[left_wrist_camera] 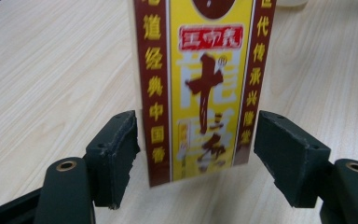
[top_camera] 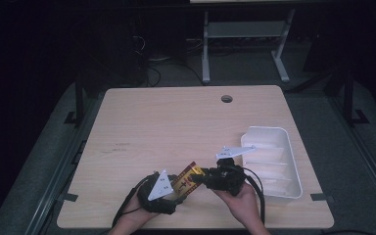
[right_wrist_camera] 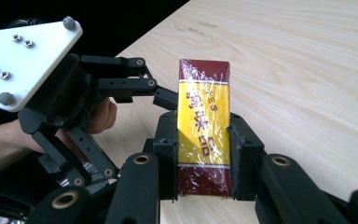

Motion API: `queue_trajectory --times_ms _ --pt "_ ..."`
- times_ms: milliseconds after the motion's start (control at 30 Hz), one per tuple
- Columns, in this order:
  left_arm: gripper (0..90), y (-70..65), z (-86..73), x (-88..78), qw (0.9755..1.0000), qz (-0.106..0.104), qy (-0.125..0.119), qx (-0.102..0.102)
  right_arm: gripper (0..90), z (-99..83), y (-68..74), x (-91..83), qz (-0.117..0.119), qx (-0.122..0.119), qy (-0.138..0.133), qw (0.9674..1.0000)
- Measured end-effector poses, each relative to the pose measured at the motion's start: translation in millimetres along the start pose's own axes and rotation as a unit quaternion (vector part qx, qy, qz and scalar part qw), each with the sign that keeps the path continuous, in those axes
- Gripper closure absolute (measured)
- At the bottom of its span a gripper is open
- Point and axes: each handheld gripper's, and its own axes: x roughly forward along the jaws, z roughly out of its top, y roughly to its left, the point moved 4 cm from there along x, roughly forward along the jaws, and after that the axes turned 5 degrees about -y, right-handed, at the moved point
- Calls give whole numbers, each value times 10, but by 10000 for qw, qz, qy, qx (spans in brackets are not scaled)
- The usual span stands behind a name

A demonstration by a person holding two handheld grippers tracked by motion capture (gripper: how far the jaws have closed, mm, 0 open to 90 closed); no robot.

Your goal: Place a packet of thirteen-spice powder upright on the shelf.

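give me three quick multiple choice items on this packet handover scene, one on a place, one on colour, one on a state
1. Where does the white bin stand on the table?
A. by the right edge
B. by the left edge
C. in the middle

2. Which colours does the packet show?
A. blue and white
B. yellow and dark red
C. green and black

3. How do the grippers stand on the packet?
A. both are off it
B. left gripper clamps it, right gripper is off it
C. right gripper clamps it, left gripper has its pads off it

Answers:
1. A, the high view shows the bin by the table's right edge, next to the right hand.
2. B, both gripper views show a yellow middle with dark red bands.
3. C, the right gripper view shows pads pressed on both sides, while the left gripper view shows gaps on both sides.
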Motion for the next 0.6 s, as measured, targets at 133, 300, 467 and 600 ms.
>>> queue_trajectory --times_ms 133,300,467,600 --pt "284 48 -19 -25 9999 -47 -3 -126 689 37 -27 -17 -29 -193 156 9997" --pt "280 133 -46 -92 9996 -31 -62 -275 688 97 -69 -54 -122 -502 398 9979" --pt "279 262 -97 -214 9984 57 -165 -537 688 152 -121 -105 -123 -655 599 9960" --pt "276 355 -138 -291 9974 146 -213 -670 688 186 -151 -144 -63 -878 752 9933"
